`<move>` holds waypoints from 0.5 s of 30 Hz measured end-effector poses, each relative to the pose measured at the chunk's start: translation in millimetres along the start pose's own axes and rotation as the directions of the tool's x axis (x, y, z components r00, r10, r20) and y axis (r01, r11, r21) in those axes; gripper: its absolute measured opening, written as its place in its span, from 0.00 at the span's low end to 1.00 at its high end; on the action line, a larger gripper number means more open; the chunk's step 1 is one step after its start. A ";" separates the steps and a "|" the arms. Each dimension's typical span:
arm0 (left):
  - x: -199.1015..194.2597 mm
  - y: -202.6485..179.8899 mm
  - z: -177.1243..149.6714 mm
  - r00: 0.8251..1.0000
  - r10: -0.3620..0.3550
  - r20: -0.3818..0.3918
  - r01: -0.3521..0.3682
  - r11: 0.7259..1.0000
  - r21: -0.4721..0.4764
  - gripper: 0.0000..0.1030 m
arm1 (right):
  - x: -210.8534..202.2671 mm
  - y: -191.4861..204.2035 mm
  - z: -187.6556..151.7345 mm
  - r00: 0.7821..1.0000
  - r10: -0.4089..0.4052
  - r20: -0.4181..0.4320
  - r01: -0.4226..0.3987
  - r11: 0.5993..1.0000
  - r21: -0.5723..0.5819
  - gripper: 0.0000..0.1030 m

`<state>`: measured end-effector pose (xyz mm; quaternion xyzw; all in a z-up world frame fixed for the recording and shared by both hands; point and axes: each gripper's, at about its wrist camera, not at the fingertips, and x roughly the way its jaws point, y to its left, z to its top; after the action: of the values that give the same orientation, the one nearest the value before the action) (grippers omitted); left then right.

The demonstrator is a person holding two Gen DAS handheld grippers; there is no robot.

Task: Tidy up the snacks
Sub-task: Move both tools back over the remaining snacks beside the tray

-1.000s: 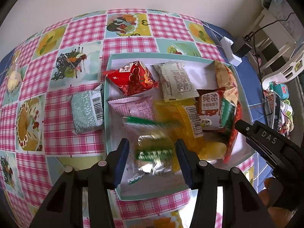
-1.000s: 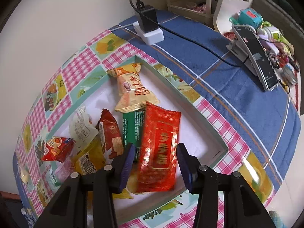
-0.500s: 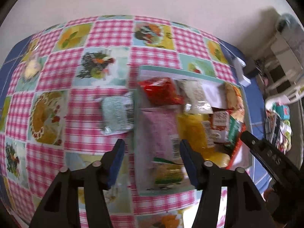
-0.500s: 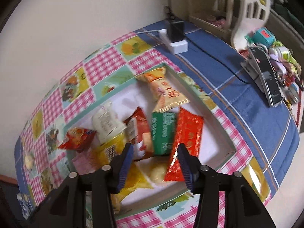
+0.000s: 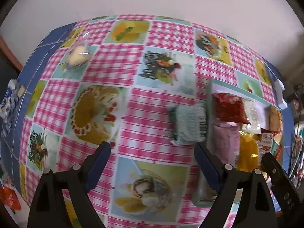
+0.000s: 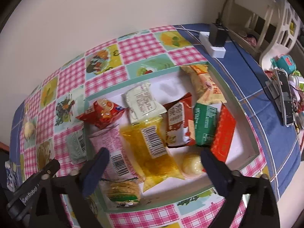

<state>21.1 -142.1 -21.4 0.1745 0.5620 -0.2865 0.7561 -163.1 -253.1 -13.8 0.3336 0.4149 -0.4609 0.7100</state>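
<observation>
Lying outside the tray (image 6: 252, 153), just beside its left wall, is one pale green packet (image 5: 187, 126) on the checked cloth of the desk (image 5: 121, 60); a clear-wrapped bun (image 5: 77, 56) sits well apart in the upper left of the left view. Tray contents, right view: red bag (image 6: 101, 114), white packet (image 6: 141, 101), pink packet (image 6: 110, 148), yellow bag with barcode (image 6: 152, 146), brown-red packet (image 6: 177, 125), green packet (image 6: 205, 126), red flat packet (image 6: 223, 134), yellow-orange bag (image 6: 206, 84), round cake (image 6: 123, 191), pale bun (image 6: 191, 165). Left gripper (image 5: 152, 163): released, jaws wide, nothing between them, above the cloth at lower centre. Right gripper (image 6: 154, 166): released, empty, over the tray's near part. Step judged in hand: collecting the stray snacks, most already trayed. Next move likely calls for the left gripper to shift right, straddle the pale green packet and close on it; motion blur makes its exact edges hard to read.
</observation>
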 end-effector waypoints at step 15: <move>-0.8 23.9 4.9 0.999 -0.002 0.037 0.004 0.999 -0.037 0.95 | -9.5 27.2 -5.3 0.996 0.063 0.058 -0.059 0.996 -0.072 1.00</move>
<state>39.6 -126.2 -20.5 0.1543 0.5533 -0.2804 0.7691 -141.5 -235.4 -5.1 0.3069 0.3990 -0.4337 0.7473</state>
